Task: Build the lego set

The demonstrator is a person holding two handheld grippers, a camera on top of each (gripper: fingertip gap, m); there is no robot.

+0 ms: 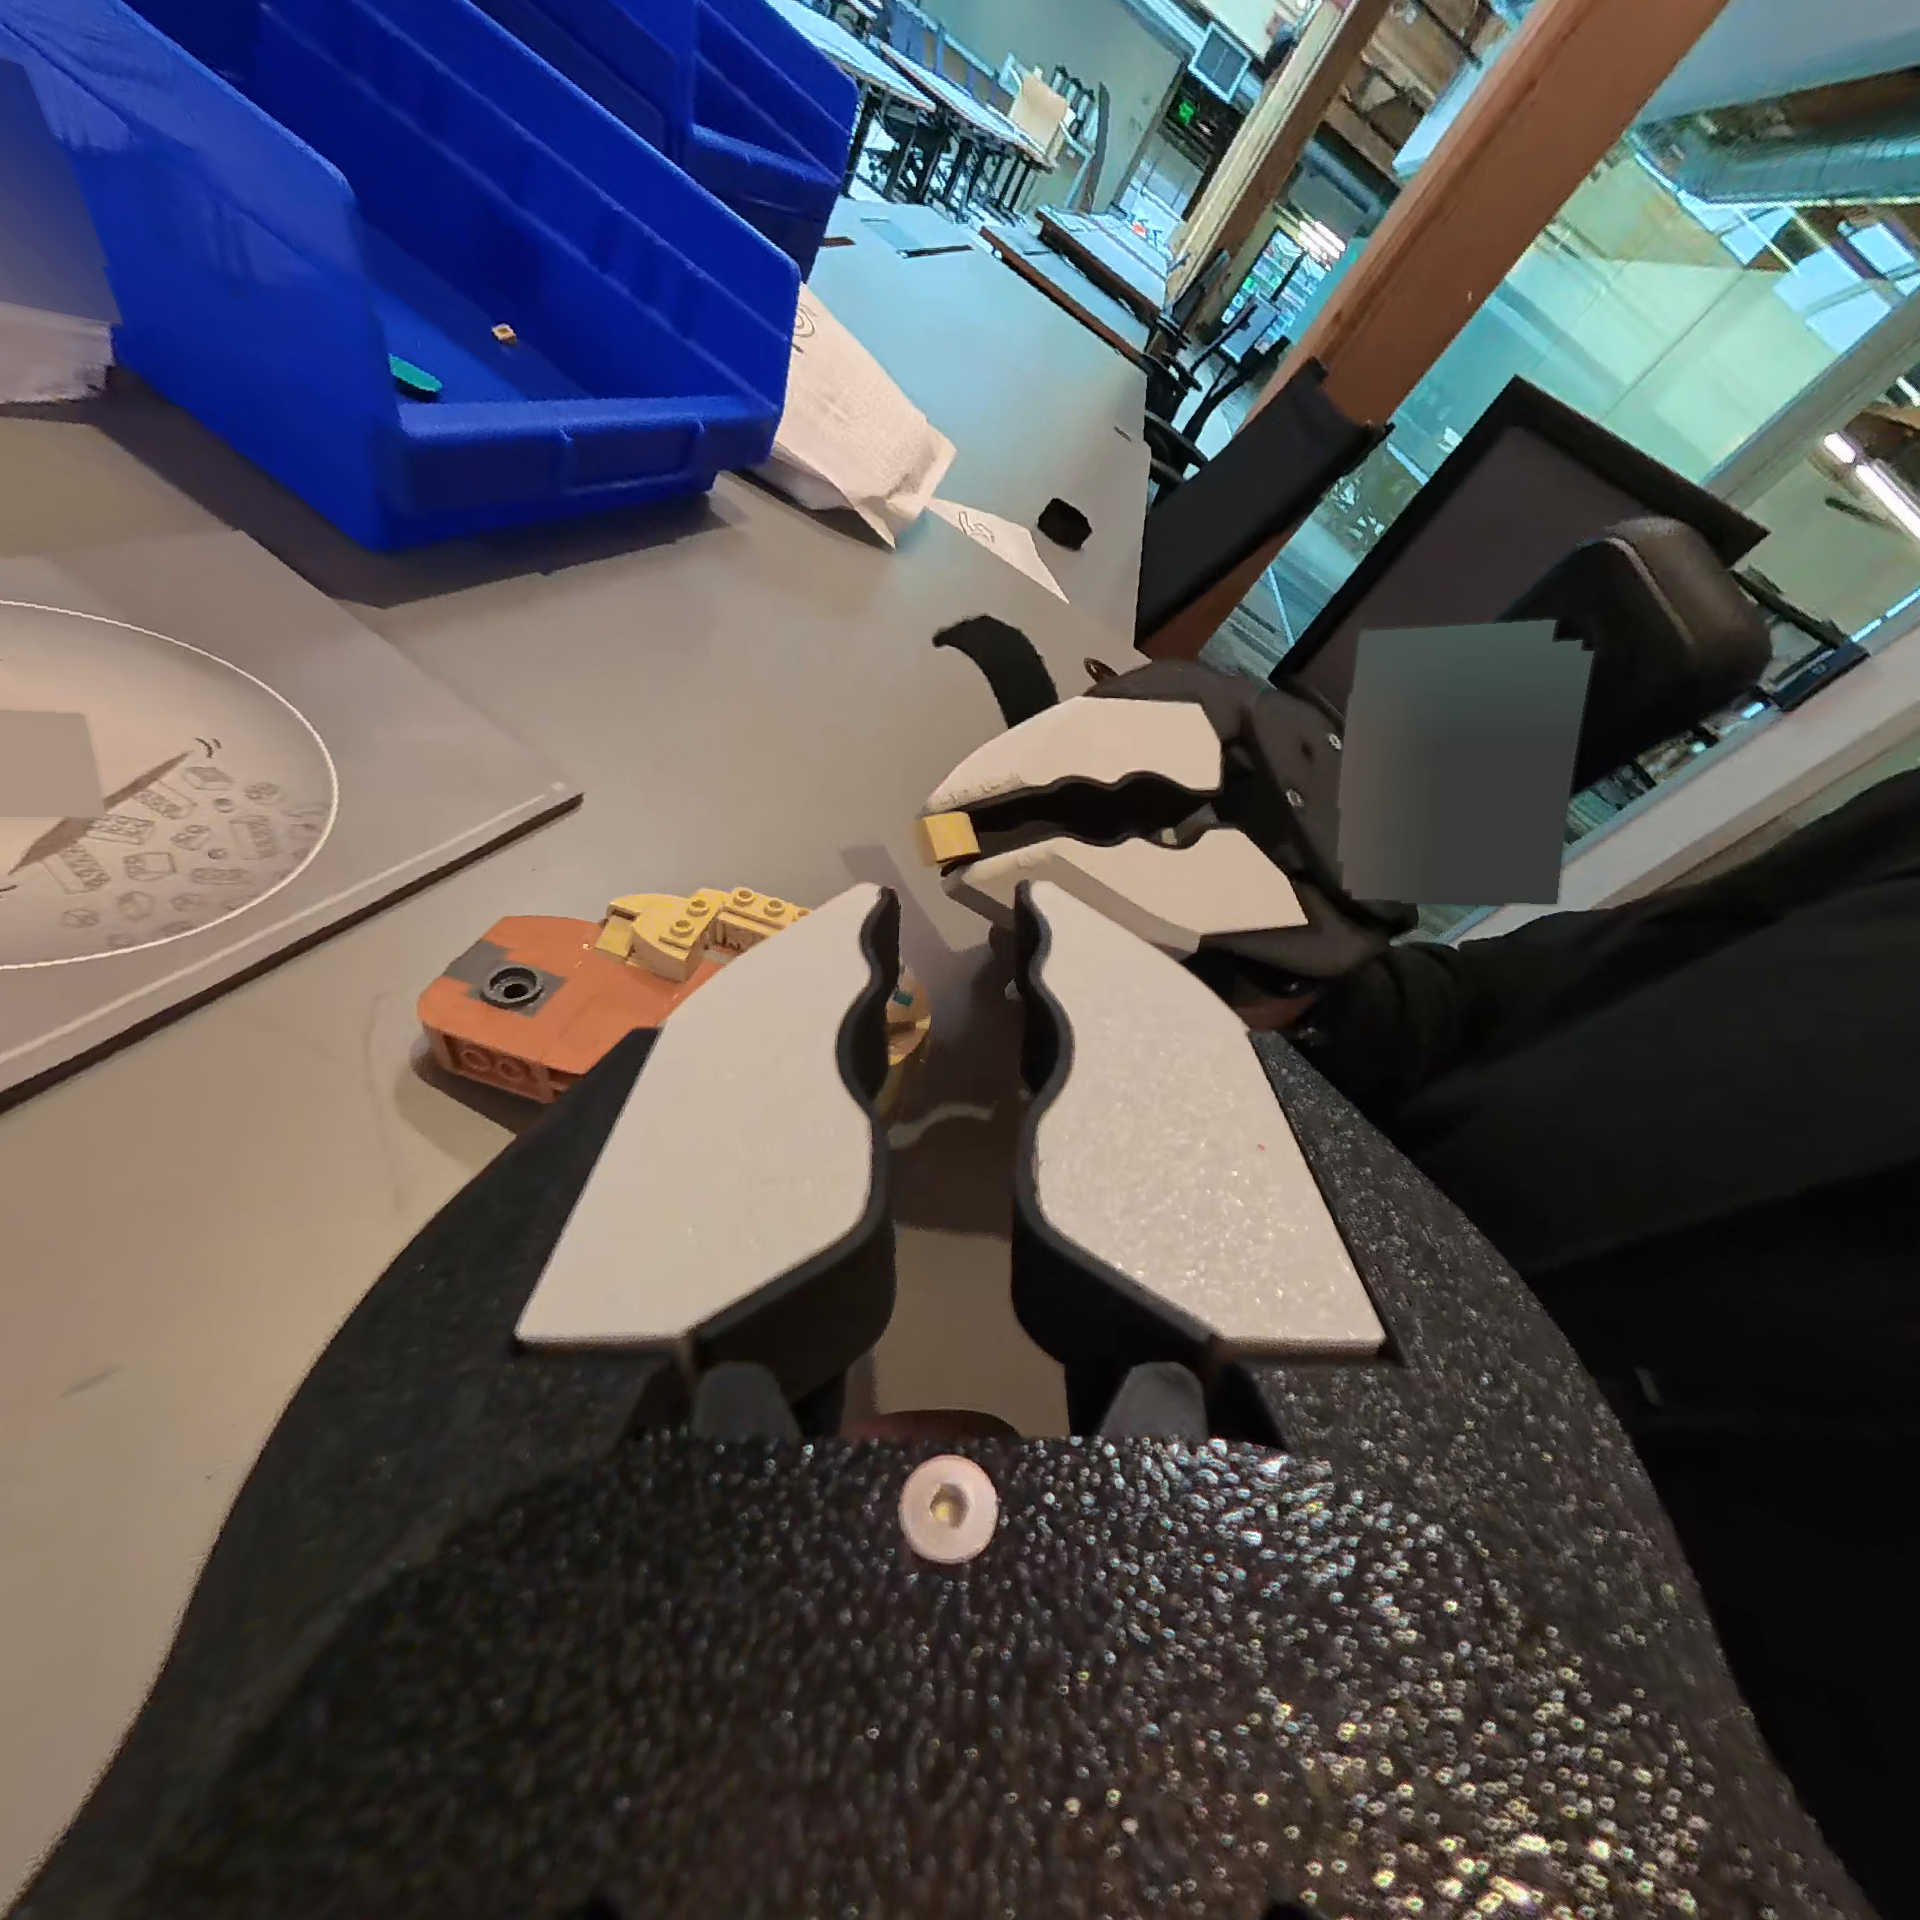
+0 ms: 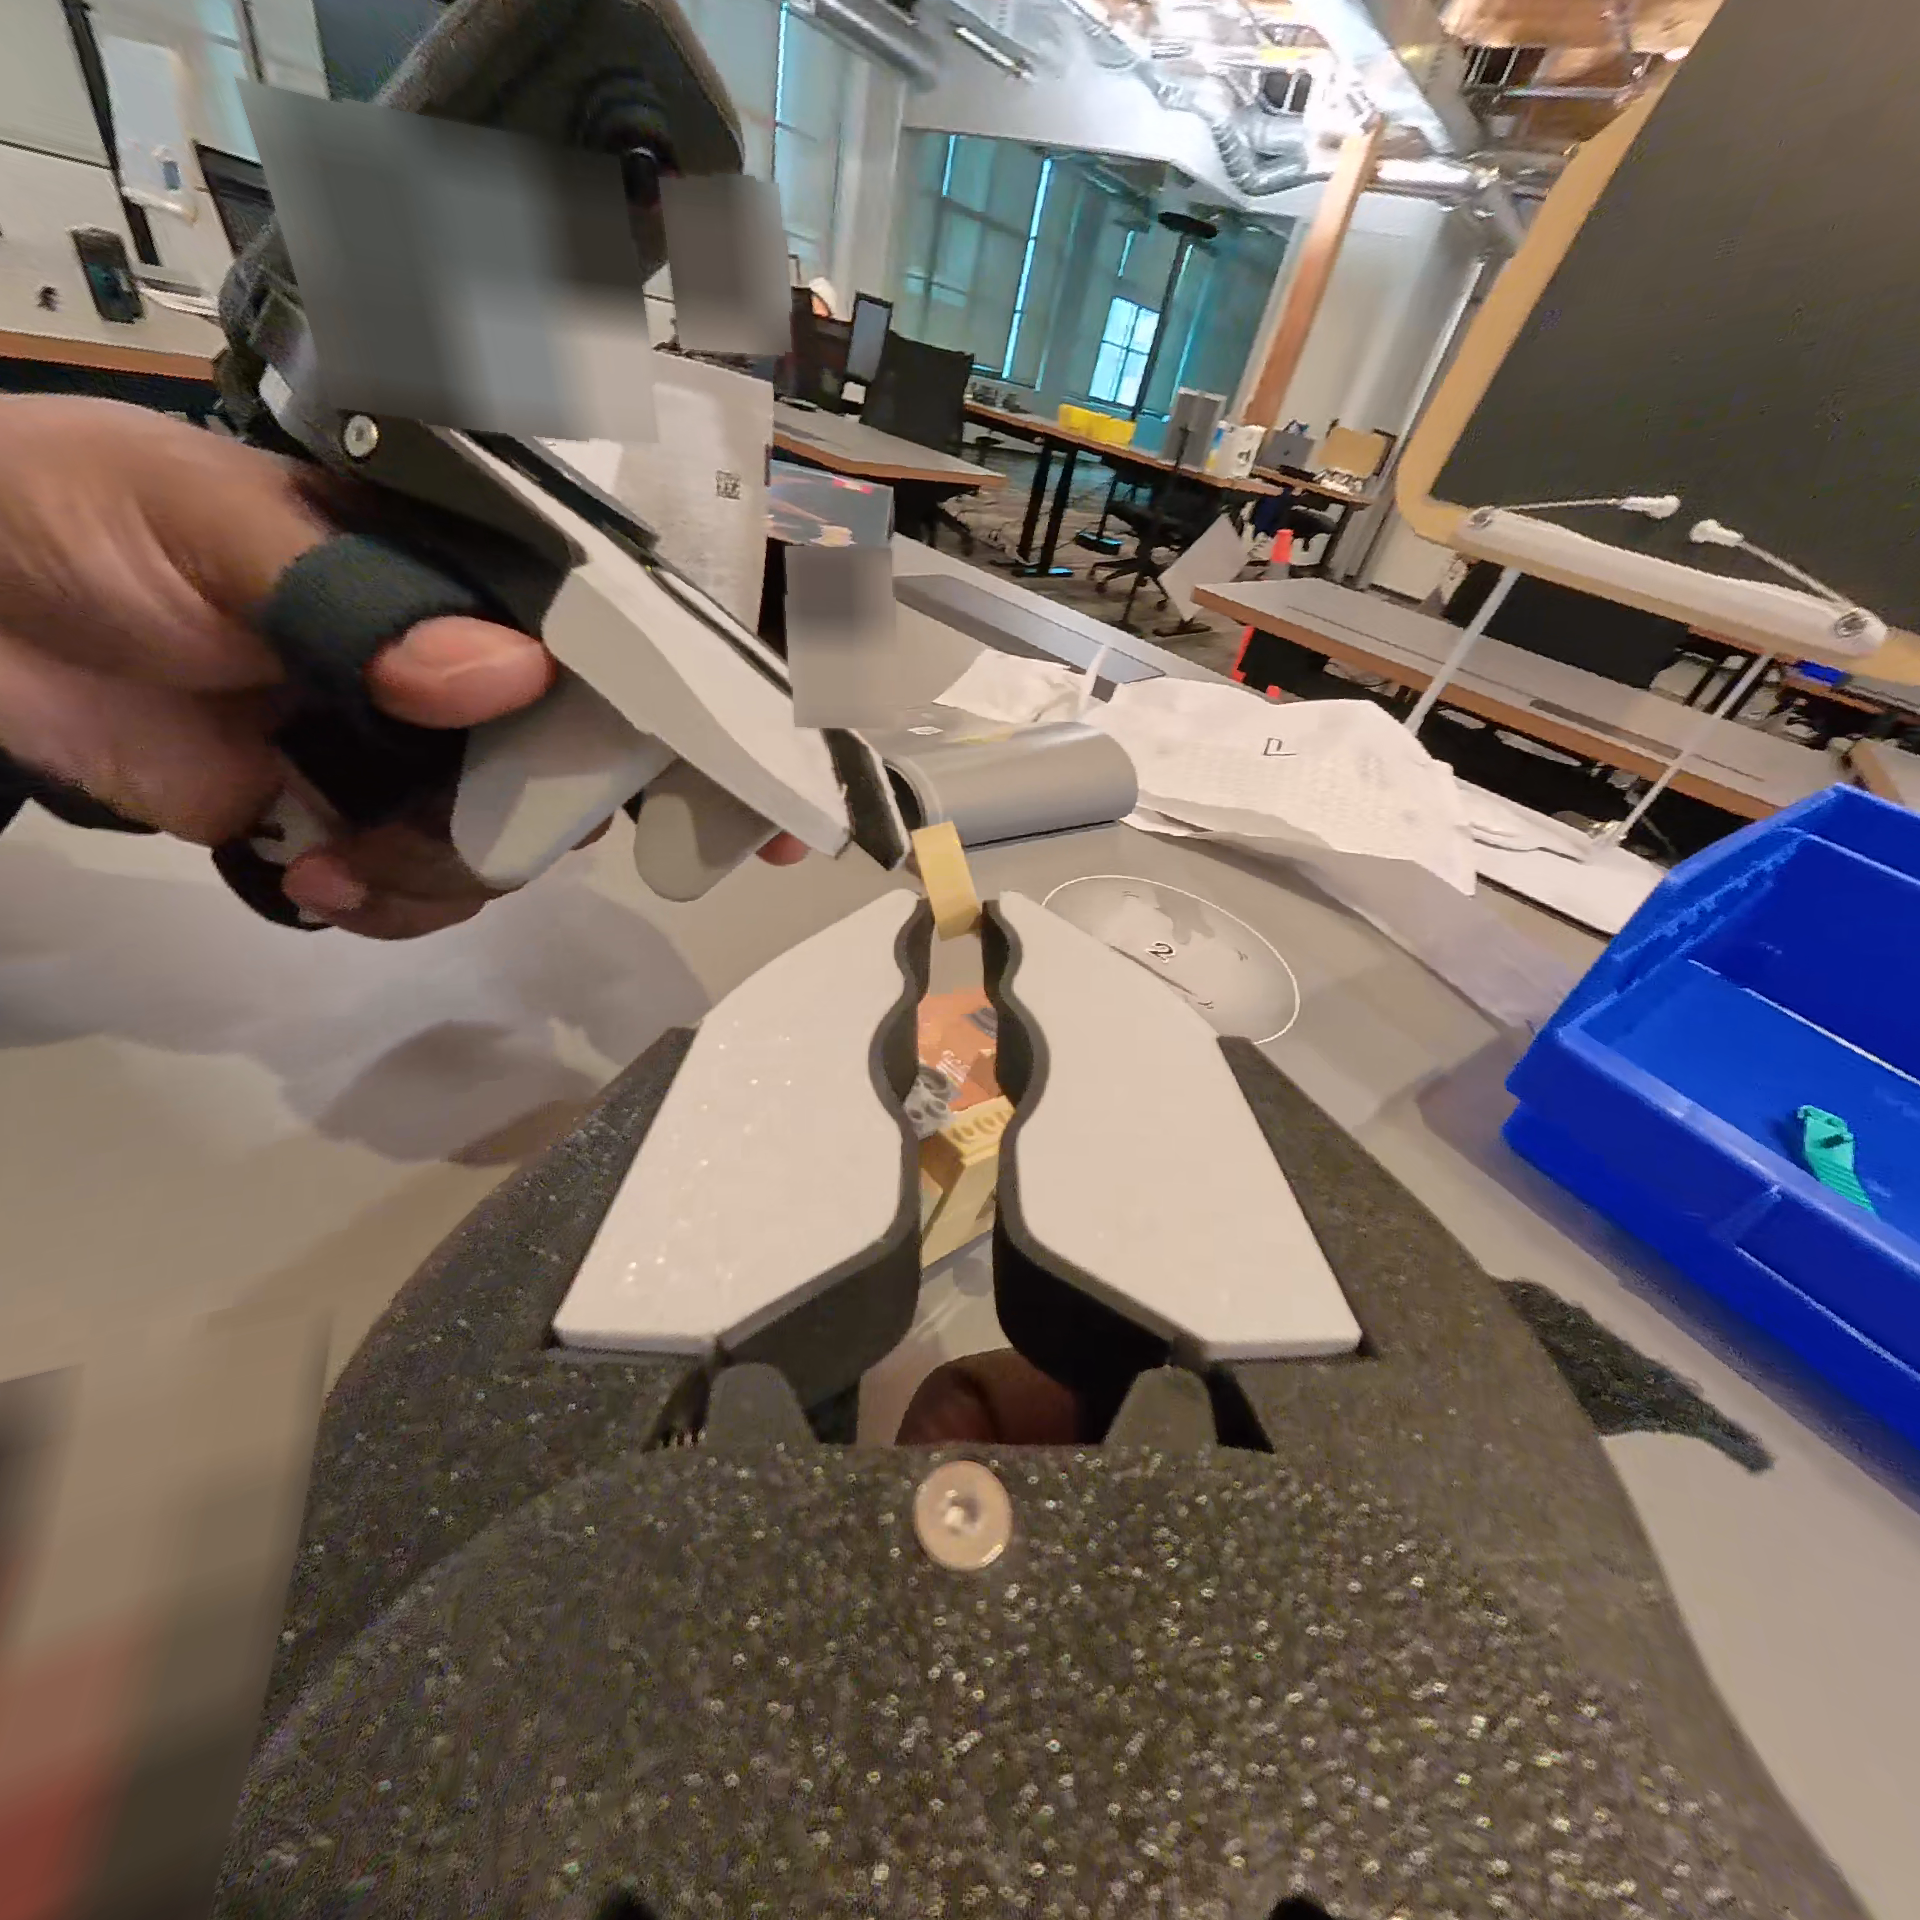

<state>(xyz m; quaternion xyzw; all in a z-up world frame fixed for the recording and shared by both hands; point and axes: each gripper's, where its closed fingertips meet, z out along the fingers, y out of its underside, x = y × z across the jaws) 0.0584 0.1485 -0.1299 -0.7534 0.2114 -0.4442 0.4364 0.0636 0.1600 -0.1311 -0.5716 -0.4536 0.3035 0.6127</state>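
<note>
My right gripper (image 2: 956,920) is shut on a small tan brick (image 2: 948,883), pinched at its fingertips above the table. The left wrist view shows the same grip: the right gripper (image 1: 971,840) holds the tan brick (image 1: 943,837) out of its tips. My left gripper (image 1: 956,914) is open, with nothing between its fingers, just below and in front of that brick. In the right wrist view one left fingertip (image 2: 868,816) is right beside the brick's upper end. A brown and tan brick model (image 1: 561,977) lies on the grey table under both grippers and shows between my right fingers (image 2: 961,1049).
Blue bins (image 1: 416,312) stand at the back left, one holding a green piece (image 1: 416,376); they show on the right in the right wrist view (image 2: 1714,1039). A grey mat with a printed circle (image 1: 208,790) lies left. A grey cylinder (image 2: 1018,779) and paper towels (image 2: 1299,769) lie beyond. Only a small space, under 4 cm, lies between the two pairs of fingers.
</note>
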